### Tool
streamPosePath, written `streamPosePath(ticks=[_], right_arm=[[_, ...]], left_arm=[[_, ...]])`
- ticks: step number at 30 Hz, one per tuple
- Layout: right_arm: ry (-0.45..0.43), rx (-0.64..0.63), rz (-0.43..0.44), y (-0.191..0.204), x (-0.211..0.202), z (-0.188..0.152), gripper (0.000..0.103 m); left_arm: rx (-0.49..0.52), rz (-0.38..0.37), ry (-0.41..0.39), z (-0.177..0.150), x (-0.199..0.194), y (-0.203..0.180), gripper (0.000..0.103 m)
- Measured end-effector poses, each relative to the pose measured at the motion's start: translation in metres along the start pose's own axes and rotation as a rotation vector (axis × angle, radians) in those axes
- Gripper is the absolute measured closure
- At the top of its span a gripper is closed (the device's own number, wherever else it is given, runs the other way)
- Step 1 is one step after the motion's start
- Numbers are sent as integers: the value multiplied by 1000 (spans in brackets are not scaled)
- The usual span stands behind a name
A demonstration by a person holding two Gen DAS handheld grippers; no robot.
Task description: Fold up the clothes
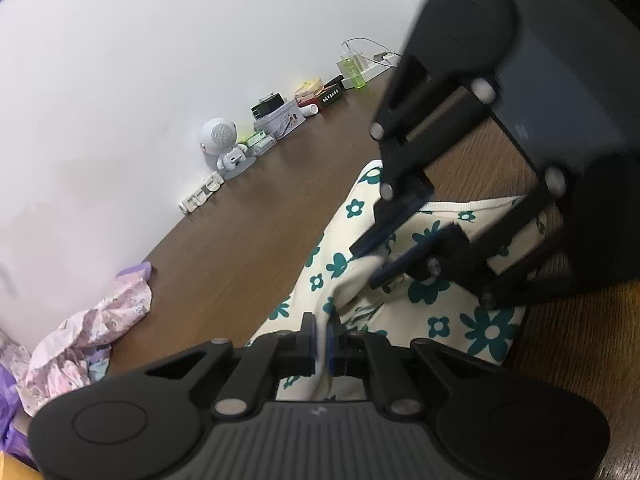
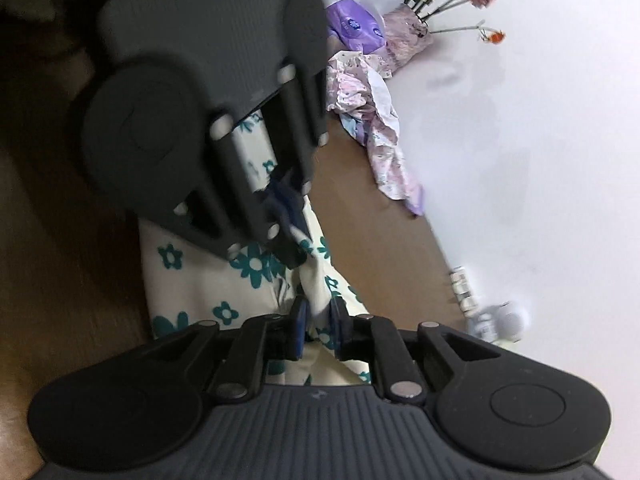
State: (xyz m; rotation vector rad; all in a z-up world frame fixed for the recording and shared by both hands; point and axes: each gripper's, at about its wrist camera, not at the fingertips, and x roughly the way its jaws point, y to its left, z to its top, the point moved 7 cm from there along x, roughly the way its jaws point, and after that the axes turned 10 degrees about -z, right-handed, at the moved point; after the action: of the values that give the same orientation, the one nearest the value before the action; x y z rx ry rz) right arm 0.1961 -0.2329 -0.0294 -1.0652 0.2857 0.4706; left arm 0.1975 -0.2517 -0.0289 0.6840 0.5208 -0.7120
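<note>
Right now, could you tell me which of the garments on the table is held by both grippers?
The cream garment with teal flowers: left gripper and right gripper both pinch it. The crumpled pink garment lies untouched by the wall.

You have a cream garment printed with teal flowers lying on the brown wooden surface, partly folded, with a ribbed white hem edge showing along its far side. A bunched ridge of the cloth rises from the middle of it, pinched between your left tongs and also caught in your right tongs. Off to one side, against the wall, a crumpled pink patterned garment lies in a loose heap, well apart from the flowered one.
</note>
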Motion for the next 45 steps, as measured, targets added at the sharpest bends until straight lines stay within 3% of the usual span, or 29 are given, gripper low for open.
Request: streamPosePath(ticks=[4,9,12,13,18,22,25,28,35,39,41,45], right_arm=[[30,72,109,-15,0,0,86],[66,59,171,-21,13,-2,77],[75,52,190,-20,18,-3,79],[76,49,187,-19,19,-3,90],[47,-36,54,-6,17,0,94],[39,-117,-85,10,15,-1,94],[52,-115,-113,14,15,-2,94],[62,-105,-129,15,16,-2,94],[56,-144,-108,21,11,-7,90],[77,3,-3,-2,-4,-10,80],[86,144,60,-23,-10,-11,74],[84,418,114,-58,-9,-12,74]], left_arm=[[13,8,0,-1,1,-2,99],[63,30,-2,-2,-1,-8,99],[73,34,-4,-4,-2,-9,97],[68,30,-3,-4,-3,-9,94],[35,-5,-9,-5,-11,-8,80],[39,9,-1,-10,-17,-9,80],[31,28,6,-12,-15,-7,80],[41,42,12,-13,-11,-4,97],[114,67,29,-18,-4,-8,98],[131,72,29,-20,-2,-10,98],[137,74,29,-20,-2,-10,98],[160,85,30,-20,-2,-14,98]])
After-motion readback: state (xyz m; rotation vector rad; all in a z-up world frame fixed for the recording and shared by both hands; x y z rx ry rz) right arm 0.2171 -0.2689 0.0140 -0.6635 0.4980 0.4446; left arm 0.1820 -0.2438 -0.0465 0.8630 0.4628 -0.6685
